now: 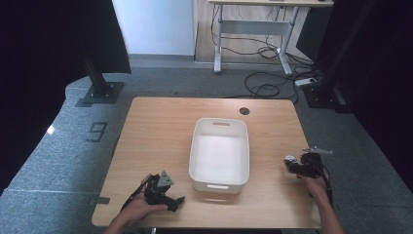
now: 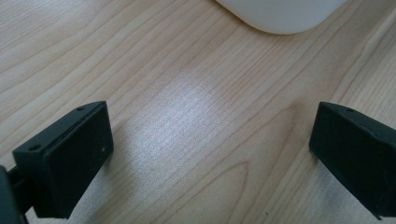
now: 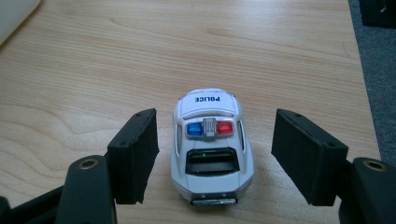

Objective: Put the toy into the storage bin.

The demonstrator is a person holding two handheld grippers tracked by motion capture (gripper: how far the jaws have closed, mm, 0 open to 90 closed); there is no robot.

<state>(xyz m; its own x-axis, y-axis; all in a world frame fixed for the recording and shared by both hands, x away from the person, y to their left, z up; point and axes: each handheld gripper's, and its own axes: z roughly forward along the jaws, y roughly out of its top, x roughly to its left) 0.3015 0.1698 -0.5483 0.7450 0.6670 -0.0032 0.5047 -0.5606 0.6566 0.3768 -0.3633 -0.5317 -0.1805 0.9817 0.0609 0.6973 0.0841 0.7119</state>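
Your right gripper stands released astride the car, low centre; light, slick, probably rolls; pinch its doors.

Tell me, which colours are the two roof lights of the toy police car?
Blue and red on the toy police car, clearest in right gripper view.

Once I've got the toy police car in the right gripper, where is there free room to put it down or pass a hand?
Bare wood lies left of the white bin, between it and the table edge, and beyond the bin toward the cable hole. The bin's inside is free too. It is tighter at the right edge, where the right gripper straddles the police car.
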